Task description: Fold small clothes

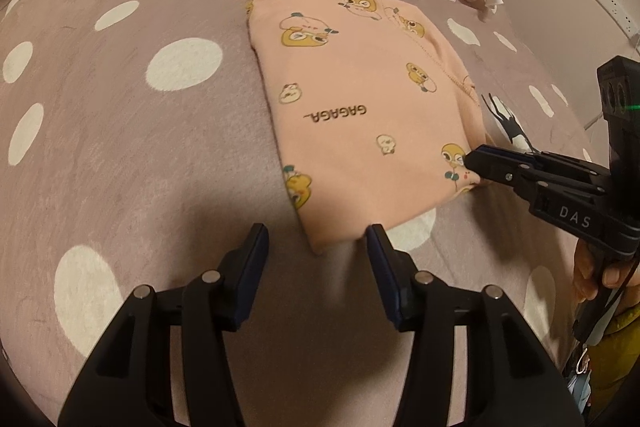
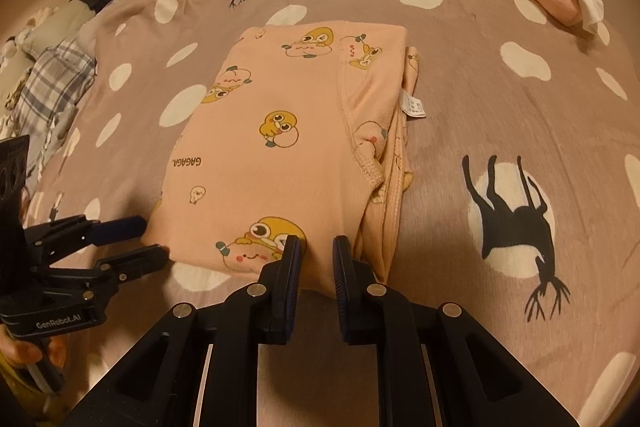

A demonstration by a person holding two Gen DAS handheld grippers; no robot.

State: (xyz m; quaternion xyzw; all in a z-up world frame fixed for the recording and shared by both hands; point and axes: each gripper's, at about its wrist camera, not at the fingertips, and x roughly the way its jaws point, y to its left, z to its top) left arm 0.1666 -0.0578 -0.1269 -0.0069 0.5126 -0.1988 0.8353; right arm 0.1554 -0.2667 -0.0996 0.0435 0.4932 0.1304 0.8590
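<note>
At the left, the left gripper (image 1: 316, 239) is held with jaws wide and empty, the folded pink garment (image 1: 352, 99) lying on the bed (image 1: 120, 147) toward one o'clock, its near corner just reached by the right jaw. The garment's long axis runs from six to twelve o'clock. At the right, the right gripper (image 2: 316, 251) is set with jaws narrow but parted at the near edge, judged the nearer for the coming grasp.

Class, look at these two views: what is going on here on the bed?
A person holds a tool in each hand over a folded peach garment lying on a spotted bedspread. The right tool is partly open at the garment's near edge, its tips touching the fabric. The left tool is open beside the garment's left corner, gripping nothing. The garment already looks folded into a neat rectangle.
</note>
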